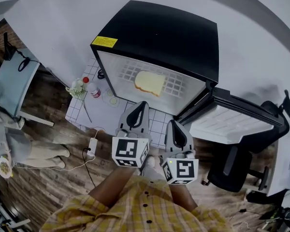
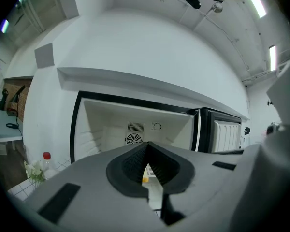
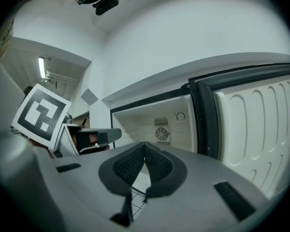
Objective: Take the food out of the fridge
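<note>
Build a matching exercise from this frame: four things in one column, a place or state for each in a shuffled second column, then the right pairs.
Things:
1. slice of bread
2. fridge door
3. red-capped bottle
4. left gripper

Places or states:
A. swung open, at the right in the head view
B. fingers shut, nothing between them
C. on the wire shelf inside the fridge
D. on the tiled mat, left of the fridge

Pairs: 1-C, 2-A, 3-D, 4-B
</note>
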{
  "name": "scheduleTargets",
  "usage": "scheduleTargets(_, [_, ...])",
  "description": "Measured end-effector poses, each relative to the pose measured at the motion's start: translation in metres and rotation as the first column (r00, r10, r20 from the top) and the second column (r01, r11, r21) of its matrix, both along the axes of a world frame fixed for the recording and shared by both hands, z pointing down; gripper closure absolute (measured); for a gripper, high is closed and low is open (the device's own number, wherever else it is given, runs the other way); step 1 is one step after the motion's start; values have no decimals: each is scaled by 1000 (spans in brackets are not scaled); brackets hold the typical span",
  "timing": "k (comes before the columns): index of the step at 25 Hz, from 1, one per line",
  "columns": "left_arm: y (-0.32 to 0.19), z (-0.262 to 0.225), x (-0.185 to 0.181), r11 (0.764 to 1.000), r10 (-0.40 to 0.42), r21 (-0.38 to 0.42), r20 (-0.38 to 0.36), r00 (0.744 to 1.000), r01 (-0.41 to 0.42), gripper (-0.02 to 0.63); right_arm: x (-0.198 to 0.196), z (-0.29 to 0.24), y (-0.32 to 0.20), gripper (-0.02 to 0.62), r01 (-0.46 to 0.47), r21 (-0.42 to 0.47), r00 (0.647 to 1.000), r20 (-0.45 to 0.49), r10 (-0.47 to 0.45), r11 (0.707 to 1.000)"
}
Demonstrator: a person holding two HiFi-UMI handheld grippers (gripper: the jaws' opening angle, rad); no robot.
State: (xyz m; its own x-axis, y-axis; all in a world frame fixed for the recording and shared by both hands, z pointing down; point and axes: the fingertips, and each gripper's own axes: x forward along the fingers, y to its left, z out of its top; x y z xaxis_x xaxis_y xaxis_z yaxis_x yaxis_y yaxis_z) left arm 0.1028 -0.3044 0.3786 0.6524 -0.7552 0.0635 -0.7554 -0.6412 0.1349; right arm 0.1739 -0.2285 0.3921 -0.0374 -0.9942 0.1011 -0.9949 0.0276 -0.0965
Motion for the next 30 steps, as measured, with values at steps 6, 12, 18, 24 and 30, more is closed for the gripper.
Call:
scheduleTargets(6, [-25, 32, 3, 973, 18, -220, -211, 977, -65, 600, 4, 8, -6, 589, -28, -23, 1000, -8, 28, 999])
scheduleTargets(12, [-44, 58, -8, 916, -48, -383, -400, 915, -119, 600, 8, 11, -11, 589, -44, -35, 999, -18, 44, 998])
scheduleTargets(18, [-55, 61, -2, 867, -94, -458, -542, 835, -199, 600, 9, 12, -18, 589, -39, -41, 999, -18, 38, 998])
scheduleTargets(24, [-64, 80, 11, 761, -180, -547, -695, 696, -349, 598, 8, 14, -25, 589, -38, -48, 999, -26, 37, 998])
scheduleTargets(30, [-72, 102, 20, 680, -281, -601, -743, 608, -420, 598, 13, 17, -28, 589, -53, -58, 998, -35, 51, 997])
